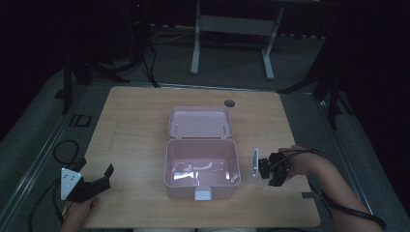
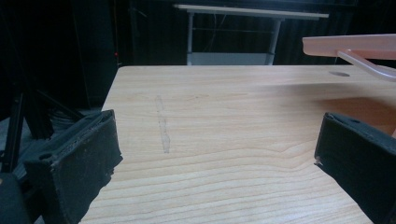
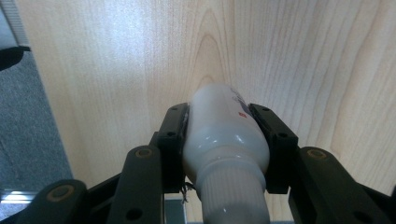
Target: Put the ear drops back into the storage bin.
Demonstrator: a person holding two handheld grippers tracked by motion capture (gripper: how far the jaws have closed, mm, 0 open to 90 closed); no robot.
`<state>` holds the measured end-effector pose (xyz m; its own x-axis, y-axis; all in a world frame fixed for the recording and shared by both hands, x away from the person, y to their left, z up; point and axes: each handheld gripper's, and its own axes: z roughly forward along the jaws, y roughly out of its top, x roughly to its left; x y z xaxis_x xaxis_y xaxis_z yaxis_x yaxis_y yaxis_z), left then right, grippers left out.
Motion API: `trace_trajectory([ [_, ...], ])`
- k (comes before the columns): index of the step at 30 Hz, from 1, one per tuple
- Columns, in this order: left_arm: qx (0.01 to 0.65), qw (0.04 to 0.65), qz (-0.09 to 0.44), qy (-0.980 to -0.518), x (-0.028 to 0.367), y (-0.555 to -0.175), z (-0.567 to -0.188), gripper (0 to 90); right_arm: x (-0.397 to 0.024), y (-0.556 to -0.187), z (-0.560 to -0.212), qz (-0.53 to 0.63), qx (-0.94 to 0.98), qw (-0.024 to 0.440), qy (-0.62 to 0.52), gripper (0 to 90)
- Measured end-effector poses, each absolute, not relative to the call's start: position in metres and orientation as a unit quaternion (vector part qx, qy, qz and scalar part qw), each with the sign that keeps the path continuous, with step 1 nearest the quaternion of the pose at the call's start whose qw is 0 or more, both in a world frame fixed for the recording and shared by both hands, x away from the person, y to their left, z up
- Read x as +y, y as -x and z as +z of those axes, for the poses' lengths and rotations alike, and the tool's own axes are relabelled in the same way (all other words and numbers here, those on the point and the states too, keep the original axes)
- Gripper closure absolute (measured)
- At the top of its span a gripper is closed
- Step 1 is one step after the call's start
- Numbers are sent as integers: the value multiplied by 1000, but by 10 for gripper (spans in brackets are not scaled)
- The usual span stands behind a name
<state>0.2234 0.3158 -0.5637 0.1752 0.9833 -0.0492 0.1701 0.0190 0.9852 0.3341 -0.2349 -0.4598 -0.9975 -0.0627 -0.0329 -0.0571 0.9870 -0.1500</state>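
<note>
At the left near corner of the wooden table point(image 1: 130, 125), my left gripper point(image 1: 104, 176) rests low over the wood with its jaws spread wide and nothing between them. In the left gripper view the two black pads point(image 2: 77, 158) stand far apart, bare table between them, and a faint scuff line point(image 2: 162, 123) runs along the grain ahead. Cables point(image 1: 65, 150) loop on the floor just off that edge.

In the middle sits the pink box point(image 1: 200, 169), lid point(image 1: 199, 122) thrown back flat on the table behind it, its white latch point(image 1: 202, 194) facing me at the front wall. The inside looks empty apart from glare on the bottom. From my left gripper the lid's edge point(image 2: 355, 46) shows at upper right, raised above the tabletop. A round cable hole point(image 1: 229, 103) lies in the table beyond the lid.

To the right of the box, apart from its wall, my right gripper point(image 1: 263, 166) is clamped on a white tube point(image 3: 224, 135). The jaws press both sides of its body just above the ribbed cap point(image 3: 231, 198), and it hangs over bare wood near the table's right edge. From above, the tube point(image 1: 256, 162) shows as a pale upright sliver between the box and my right hand point(image 1: 300, 164). Nothing lies between the tube and the box. White table legs point(image 1: 196, 48) stand in the dark beyond.
</note>
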Motion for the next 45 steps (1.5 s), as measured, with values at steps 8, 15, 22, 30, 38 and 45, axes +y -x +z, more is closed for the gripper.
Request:
trace_trajectory([
  [8,502,507,401,-575,316,-223,-564,4,-234,-331,-432,-63,997,30,16,597],
  [15,502,507,401,-575,316,-223,-564,4,-231,-327,-412,-61,997,36,17,597],
  [22,502,507,401,-575,316,-223,-564,4,-228,-325,-397,-64,997,41,18,597],
  [30,501,506,401,-576,316,-223,-564,4,-220,-324,-389,-71,997,35,20,597],
  [38,502,507,400,-575,316,-223,-564,4,-203,-323,-377,-62,997,37,24,597],
  [45,502,508,400,-575,316,-223,-564,4,-183,-323,-371,-60,997,37,38,597],
])
